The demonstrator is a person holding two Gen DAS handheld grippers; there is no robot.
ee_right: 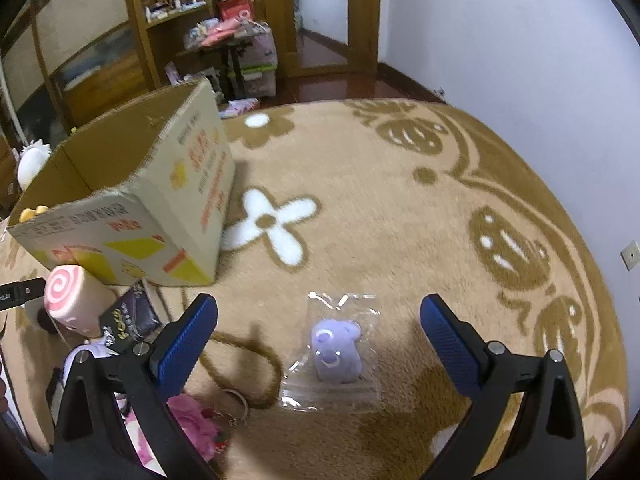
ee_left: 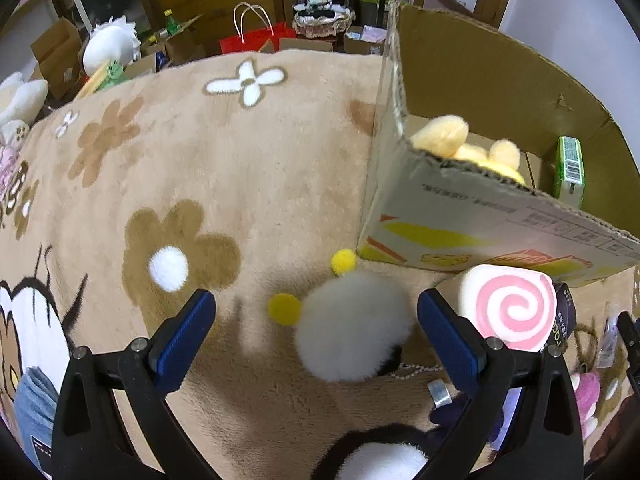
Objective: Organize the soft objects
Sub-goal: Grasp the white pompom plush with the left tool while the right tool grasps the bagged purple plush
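I find my left gripper (ee_left: 316,330) with its jaws spread wide, holding nothing. Between its blue pads (ee_left: 184,332) a white pom (ee_left: 354,326) lies on the rug (ee_left: 240,160), with two small yellow balls (ee_left: 343,261) touching its far side. A bead chain (ee_left: 416,372) trails from under the pom. Just past the right pad sits a swirl roll (ee_left: 508,306), pink spiral end facing the camera, close to the front wall of the box (ee_left: 480,224). Inside the box I see yellow plush (ee_left: 464,146) and a green pack (ee_left: 570,170) leaning against the side wall.

My right gripper (ee_right: 318,332) is likewise released, jaws wide, nothing gripped. Between its fingers, flat on the rug, lies a purple toy (ee_right: 336,350) sealed in a clear bag (ee_right: 332,396). To its left I note a key ring (ee_right: 236,406) beside a pink plush (ee_right: 192,424), and a dark packet (ee_right: 136,320) touching the roll. The box stands well apart, upper left.
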